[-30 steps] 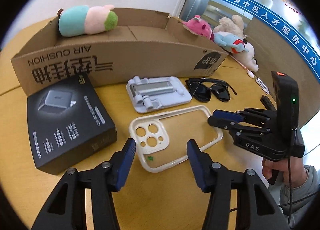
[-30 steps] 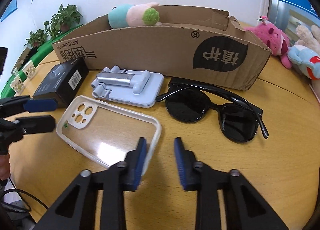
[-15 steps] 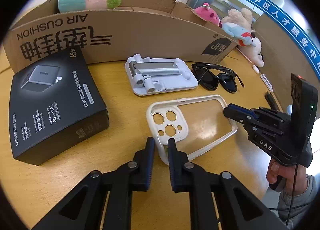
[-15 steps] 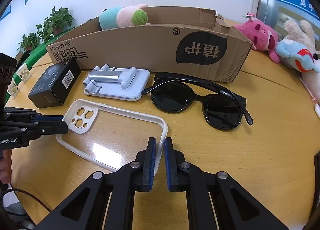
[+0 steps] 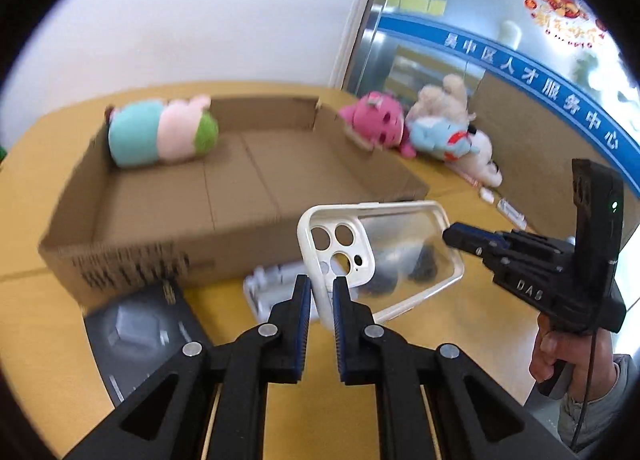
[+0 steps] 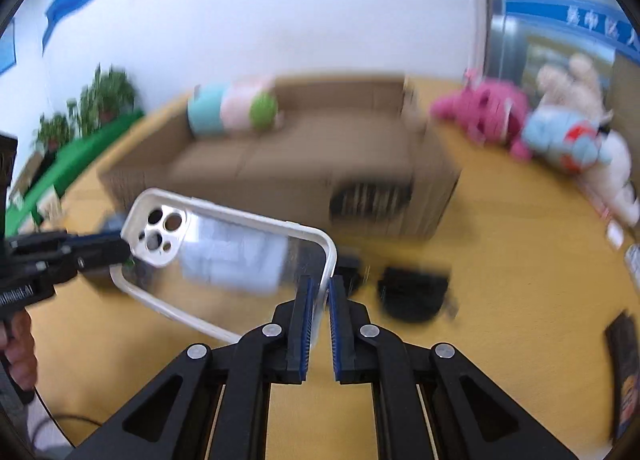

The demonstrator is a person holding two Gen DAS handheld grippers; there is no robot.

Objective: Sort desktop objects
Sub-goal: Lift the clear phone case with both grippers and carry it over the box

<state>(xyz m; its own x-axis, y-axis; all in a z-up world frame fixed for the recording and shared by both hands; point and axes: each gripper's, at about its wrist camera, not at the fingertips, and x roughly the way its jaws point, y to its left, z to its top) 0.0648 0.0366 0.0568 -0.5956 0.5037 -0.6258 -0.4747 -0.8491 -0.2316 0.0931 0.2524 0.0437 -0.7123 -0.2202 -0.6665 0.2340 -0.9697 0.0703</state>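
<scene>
A clear phone case [image 5: 380,248] with a white rim hangs in the air above the table, held at both ends. My left gripper [image 5: 321,288] is shut on its camera-cutout end. My right gripper [image 6: 323,288] is shut on the opposite rim of the phone case [image 6: 224,256]; it also shows at the right of the left wrist view as the right gripper [image 5: 452,234]. Behind the case lies the open cardboard box [image 5: 224,188] with a teal, pink and green plush [image 5: 160,132] inside. Under the case lie a grey phone stand [image 5: 268,288] and black sunglasses [image 6: 412,294], both blurred.
A black product box [image 5: 136,332] lies on the yellow table at the lower left. Pink, blue and cream plush toys [image 5: 420,128] sit right of the cardboard box. A person's hand [image 5: 560,348] holds the right gripper's handle. Potted plants [image 6: 88,108] stand at the far left.
Both grippers closed on the phone case's two ends and lifted it off the table. Both views rose, so the inside of the cardboard box now shows.
</scene>
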